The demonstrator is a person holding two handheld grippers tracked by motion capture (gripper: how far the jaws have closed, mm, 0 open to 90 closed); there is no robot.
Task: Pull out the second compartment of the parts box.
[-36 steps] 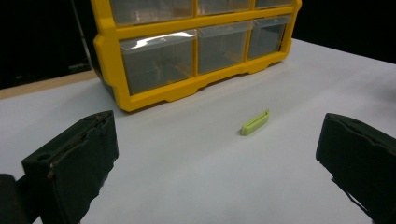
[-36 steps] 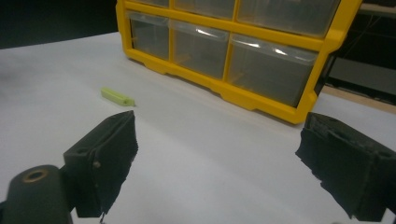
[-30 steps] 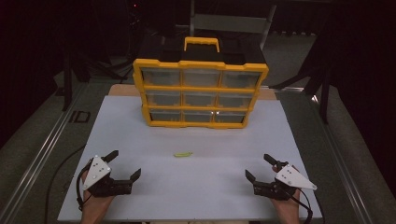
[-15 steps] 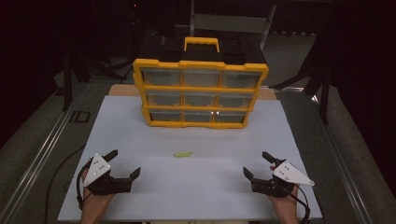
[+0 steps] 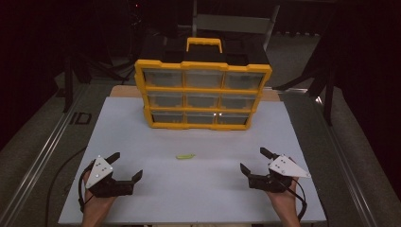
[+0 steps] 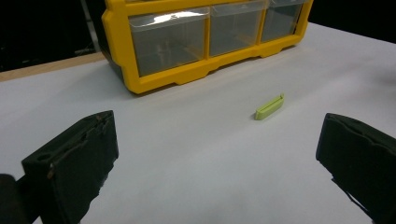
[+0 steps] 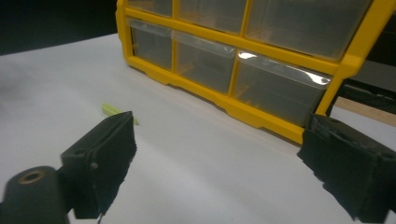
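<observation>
A yellow organizer box (image 5: 203, 93) with clear drawers stands upright at the far middle of the white table (image 5: 198, 189). Its drawers (image 6: 168, 39) (image 7: 275, 88) look shut. A small lime-green strip (image 5: 185, 155) lies flat on the table in front of it, also seen ahead in the left gripper view (image 6: 270, 107) and partly behind a jaw in the right gripper view (image 7: 112, 110). My left gripper (image 5: 126, 166) rests near the front left edge, open and empty. My right gripper (image 5: 254, 161) rests near the front right edge, open and empty.
The box has a yellow carry handle (image 5: 204, 43) on top, with black gear behind it. A wooden board edge (image 5: 124, 90) shows under the white sheet at the back. Metal rails (image 5: 42, 151) run along the left side of the table.
The right gripper has shifted slightly left and forward. The left gripper has barely moved. The green strip and box stay put.
</observation>
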